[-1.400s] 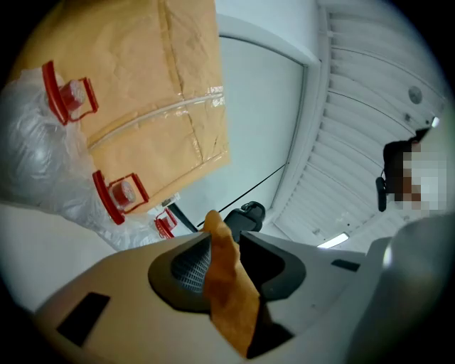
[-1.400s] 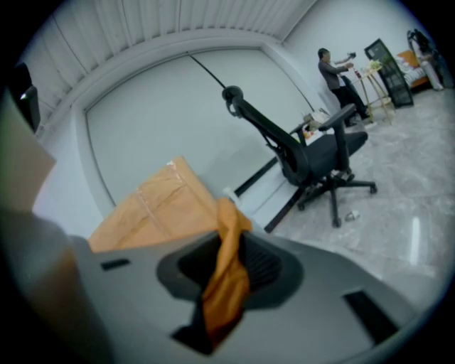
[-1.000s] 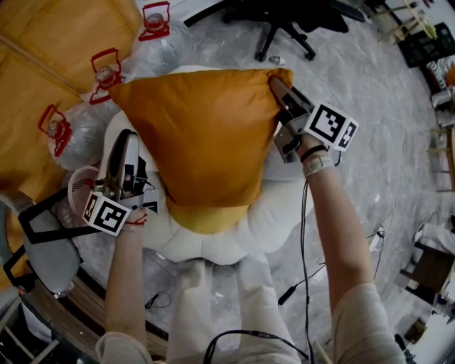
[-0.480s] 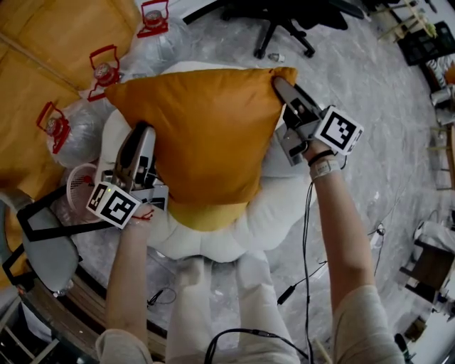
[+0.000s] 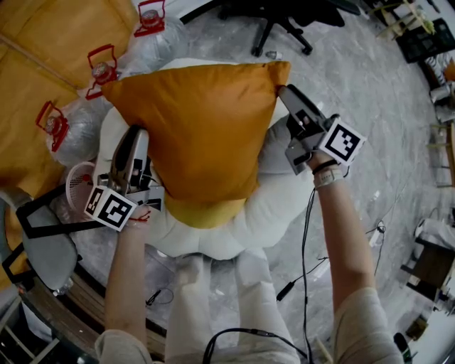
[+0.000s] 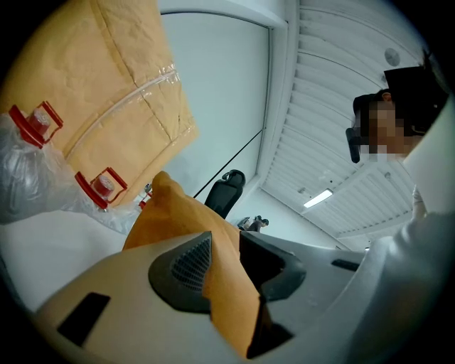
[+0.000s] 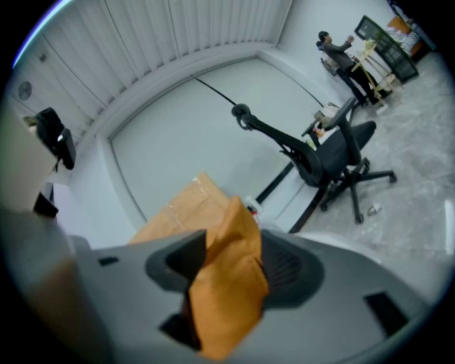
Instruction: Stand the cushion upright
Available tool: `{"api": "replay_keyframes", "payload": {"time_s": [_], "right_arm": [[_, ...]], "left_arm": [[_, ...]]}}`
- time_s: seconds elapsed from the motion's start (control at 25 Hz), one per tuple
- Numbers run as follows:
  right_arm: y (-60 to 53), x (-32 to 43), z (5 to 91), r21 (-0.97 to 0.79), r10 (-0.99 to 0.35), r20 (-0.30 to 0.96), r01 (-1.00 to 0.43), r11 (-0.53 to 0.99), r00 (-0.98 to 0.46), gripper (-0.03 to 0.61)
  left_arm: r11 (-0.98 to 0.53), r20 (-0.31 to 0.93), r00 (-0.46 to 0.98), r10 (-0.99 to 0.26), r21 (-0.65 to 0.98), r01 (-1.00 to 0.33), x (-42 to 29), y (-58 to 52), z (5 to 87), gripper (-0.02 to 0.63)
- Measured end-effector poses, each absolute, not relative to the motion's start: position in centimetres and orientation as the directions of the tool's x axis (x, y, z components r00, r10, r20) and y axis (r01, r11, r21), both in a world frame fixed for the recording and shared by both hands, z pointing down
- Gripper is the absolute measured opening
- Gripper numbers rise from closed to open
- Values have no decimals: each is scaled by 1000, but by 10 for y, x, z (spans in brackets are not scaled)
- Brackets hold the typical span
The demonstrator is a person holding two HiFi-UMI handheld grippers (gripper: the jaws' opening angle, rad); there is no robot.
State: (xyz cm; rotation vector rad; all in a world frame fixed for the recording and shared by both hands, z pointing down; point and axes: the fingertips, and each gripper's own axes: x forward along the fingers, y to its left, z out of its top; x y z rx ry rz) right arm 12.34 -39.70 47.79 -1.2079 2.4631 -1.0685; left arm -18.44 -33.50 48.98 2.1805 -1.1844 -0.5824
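An orange cushion stands tilted on a white padded seat, its top edge toward the far side. My left gripper is at the cushion's left edge; in the left gripper view its pads pinch a fold of the orange fabric. My right gripper is just below the cushion's top right corner. Its jaws are opening, and the cushion's corner hangs loosely between them.
Clear water jugs with red handles stand at the left next to flattened cardboard. A black office chair is behind the seat. A pink basket and a grey chair are at the near left. Cables lie on the floor.
The right gripper's jaws have spread and it has drawn back to the right from the cushion's corner. The left gripper has shifted a little along the left edge, still gripping.
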Motion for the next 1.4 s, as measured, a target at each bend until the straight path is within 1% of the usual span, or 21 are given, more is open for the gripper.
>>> {"api": "replay_keyframes", "payload": {"time_s": [0.2,0.4,0.44,0.56,0.68,0.84,1.2,1.4], "right_arm": [[-372,124,479,-644,-749,148,-637,423,-646,227],[-337,108,478,-569,-697,170,-647,507,-697,216],[-330,104,477,-556,-685,175,-645,524,-708,198],[-307,93,477,-505,-642,203,-641,578,-739,116],[-284,83,473,-450,-588,233,-622,641,-774,50],[-261,76,457,-421,-551,232,-593,686,-802,17],[-204,72,417,-390,-474,226,-525,756,-851,15],[-175,76,396,-379,-436,231,-494,783,-870,15]], "left_arm": [[-433,-97,491,-866,639,-636,-185,-322,486,124],[-460,-74,525,-848,596,-658,-175,-301,485,122],[-466,-72,532,-844,591,-659,-172,-297,484,121],[-475,-70,541,-838,582,-660,-166,-282,480,40],[-475,-76,536,-841,578,-663,-161,-266,472,25],[-481,-73,541,-838,567,-669,-150,-243,460,23],[-513,-66,566,-822,518,-685,-110,-189,416,22],[-500,-52,557,-829,515,-696,-100,-159,392,21]]}}
